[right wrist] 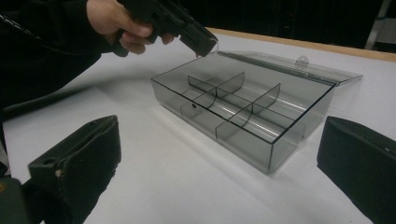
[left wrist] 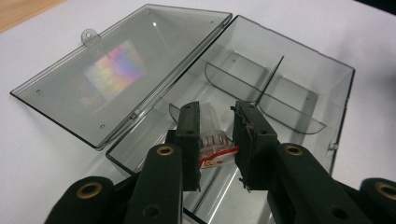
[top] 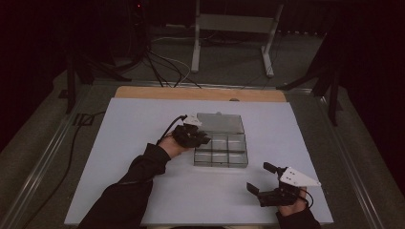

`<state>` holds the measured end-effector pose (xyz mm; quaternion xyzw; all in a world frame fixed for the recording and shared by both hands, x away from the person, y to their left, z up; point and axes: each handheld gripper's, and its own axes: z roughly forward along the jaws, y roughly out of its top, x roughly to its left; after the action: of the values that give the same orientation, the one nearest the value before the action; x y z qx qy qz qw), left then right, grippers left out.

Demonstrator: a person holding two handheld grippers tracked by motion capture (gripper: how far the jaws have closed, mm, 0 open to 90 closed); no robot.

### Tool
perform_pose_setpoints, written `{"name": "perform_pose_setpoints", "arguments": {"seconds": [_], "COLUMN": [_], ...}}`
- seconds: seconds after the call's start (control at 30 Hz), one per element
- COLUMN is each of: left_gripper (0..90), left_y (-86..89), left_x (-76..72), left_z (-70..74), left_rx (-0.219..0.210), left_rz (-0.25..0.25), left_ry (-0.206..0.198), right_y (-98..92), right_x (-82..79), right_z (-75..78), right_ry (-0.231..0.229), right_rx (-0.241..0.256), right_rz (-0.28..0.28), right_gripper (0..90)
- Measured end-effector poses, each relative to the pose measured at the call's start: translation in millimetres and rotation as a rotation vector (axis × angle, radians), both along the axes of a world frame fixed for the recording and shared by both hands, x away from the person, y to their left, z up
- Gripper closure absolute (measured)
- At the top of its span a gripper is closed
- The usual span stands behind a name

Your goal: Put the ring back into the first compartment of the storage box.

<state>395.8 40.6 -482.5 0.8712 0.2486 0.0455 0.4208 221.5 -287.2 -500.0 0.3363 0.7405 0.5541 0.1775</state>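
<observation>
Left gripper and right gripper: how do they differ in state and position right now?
The left gripper has its fingers shut on a small clear plastic piece with a red-and-white label, over the smoky transparent compartment box; the right gripper is spread open and holds nothing. The left is at the box's edge; the right sits apart from it on the white table. Both are black, hand-held.

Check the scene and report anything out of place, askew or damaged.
Nothing stands out. The clear smoky plastic compartment box sits square on the white table, lid open flat, dividers upright. The left gripper holds a small clear packet above it.
</observation>
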Motion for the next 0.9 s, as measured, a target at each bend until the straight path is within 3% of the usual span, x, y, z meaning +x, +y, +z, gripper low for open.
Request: {"name": "perform_pose_setpoints", "arguments": {"seconds": [0.37, 0.73, 0.87, 0.9], "left_gripper": [73.2, 70.2, 59.5, 53.3], "left_y": [-6.0, -4.2, -3.1, -2.8], "left_x": [5.7, 7.0, 5.8, 5.4], "left_z": [-8.9, -9.1, -6.7, -5.5], "left_rx": [-0.003, -0.026, -0.041, -0.038], "left_rz": [0.014, 0.029, 0.028, 0.023], "left_ry": [0.011, -0.008, -0.019, -0.026], "right_y": [-0.4, -0.7, -0.7, -0.7], "right_x": [0.2, 0.2, 0.2, 0.2], "right_z": [-0.5, -0.6, -0.6, -0.6], "right_ry": [0.007, 0.007, 0.007, 0.007], "right_rx": [0.002, 0.003, 0.003, 0.003], "right_rz": [0.001, 0.001, 0.001, 0.001], "right_gripper": [0.0, 0.0, 0.0, 0.0]}}
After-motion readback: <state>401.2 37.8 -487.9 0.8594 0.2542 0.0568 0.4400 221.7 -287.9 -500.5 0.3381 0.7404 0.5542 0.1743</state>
